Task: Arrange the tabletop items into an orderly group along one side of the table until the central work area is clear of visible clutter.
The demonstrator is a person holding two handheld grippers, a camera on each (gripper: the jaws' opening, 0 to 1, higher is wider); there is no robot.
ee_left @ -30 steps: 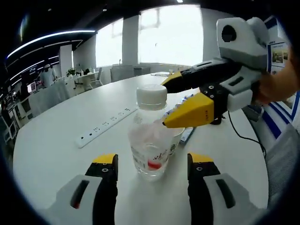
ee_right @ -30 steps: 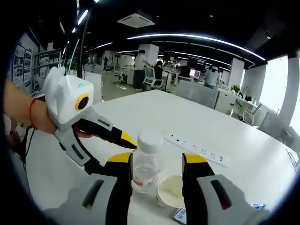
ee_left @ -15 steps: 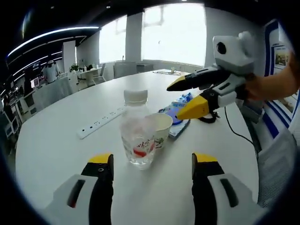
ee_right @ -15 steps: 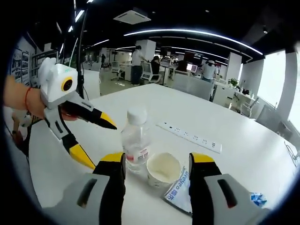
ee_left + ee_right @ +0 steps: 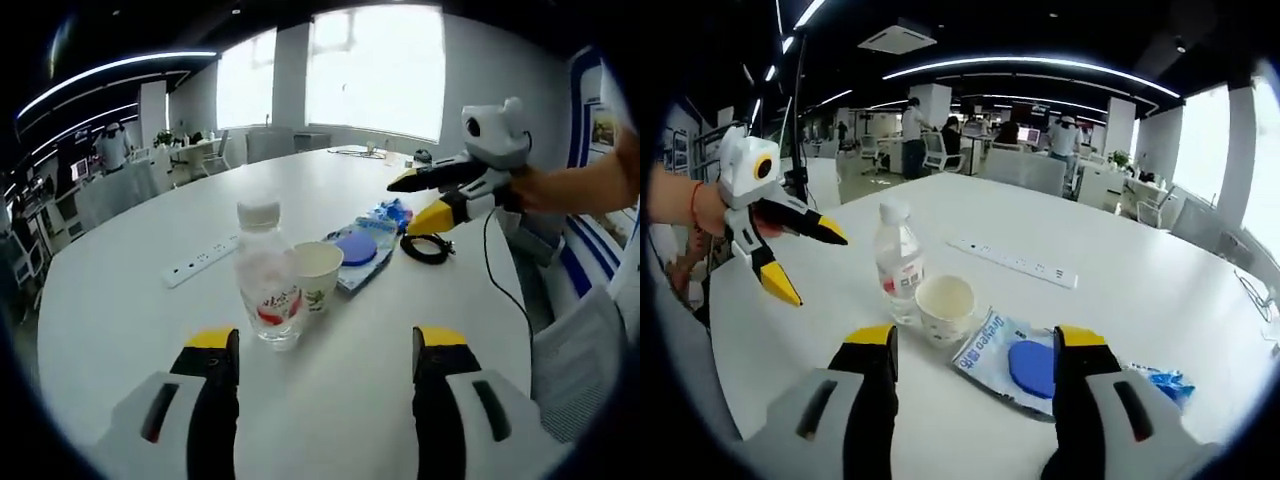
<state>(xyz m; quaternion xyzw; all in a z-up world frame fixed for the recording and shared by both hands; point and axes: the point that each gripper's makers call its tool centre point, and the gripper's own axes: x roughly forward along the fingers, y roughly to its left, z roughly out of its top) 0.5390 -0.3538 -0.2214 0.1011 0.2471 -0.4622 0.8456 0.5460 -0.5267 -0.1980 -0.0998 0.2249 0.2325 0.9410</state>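
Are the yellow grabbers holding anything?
No. Both the left gripper and right gripper are open and empty; the bottle stands free.

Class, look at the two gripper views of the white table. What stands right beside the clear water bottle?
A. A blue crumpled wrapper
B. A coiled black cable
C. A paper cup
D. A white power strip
C. The paper cup stands upright right next to the water bottle, while the cable, power strip and blue wrapper lie further off.

Bottle (image 5: 264, 272) hides part of the paper cup (image 5: 318, 278) — label print too small to read.
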